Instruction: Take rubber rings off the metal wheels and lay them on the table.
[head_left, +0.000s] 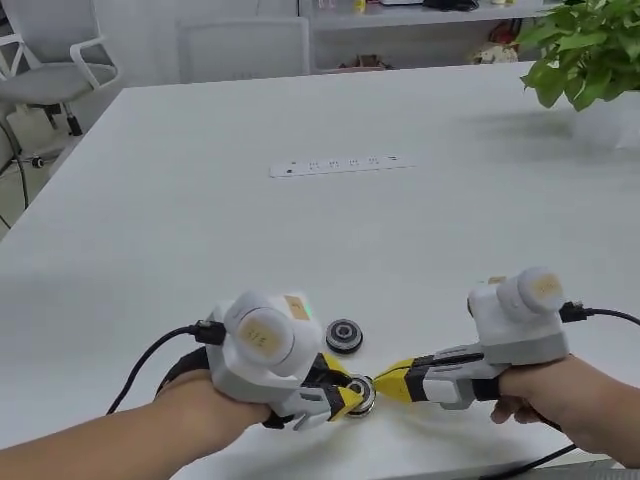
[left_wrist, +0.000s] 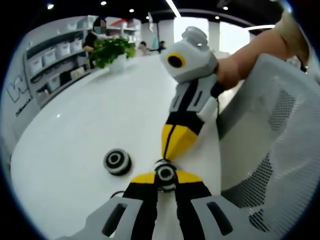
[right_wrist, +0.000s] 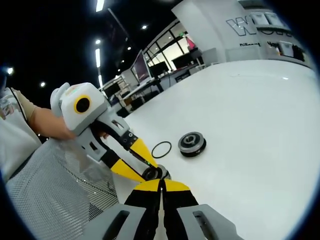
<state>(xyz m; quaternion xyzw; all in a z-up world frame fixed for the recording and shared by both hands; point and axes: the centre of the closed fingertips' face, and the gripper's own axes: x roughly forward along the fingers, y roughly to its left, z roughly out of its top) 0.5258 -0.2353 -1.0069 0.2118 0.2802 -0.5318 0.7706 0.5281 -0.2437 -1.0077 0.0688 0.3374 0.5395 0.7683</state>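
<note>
Wheel (head_left: 362, 392) pinched from both sides, slip risk high

Likely trouble, by judgement: wheel held only by its rim, close to the near edge of the table (head_left: 300, 230), so apt to twist or pop free under a sideways tug and roll off toward the person. Equally possible: right tips skating over smooth metal without catching rubber, or rubber stretching, then snapping back or flicking away. Causes: tiny contact patch, opposed pulls, two hand-held tools never perfectly steady.

Pose next. Left gripper (left_wrist: 165, 179), in the left hand (head_left: 195, 405) at lower left of the head view, pointing right and a little down; fingers (left_wrist: 142, 178) closed partway on the wheel, one yellow pad on each side of it. Right gripper (right_wrist: 161, 185), in the right hand (head_left: 555, 395) at lower right, pointing left, nose to nose with the other; fingers (right_wrist: 147, 186) pressed together with almost no gap, tips touching the wheel's edge. Impossible to tell from these views: rubber caught between those tips or not.

Elsewhere: second wheel (head_left: 344, 336) lying flat on the table just beyond the grippers, dark band round it, probably its ring. Loose ring (right_wrist: 161, 149) flat on the table near that wheel, apart from it, in the right gripper view.
</note>
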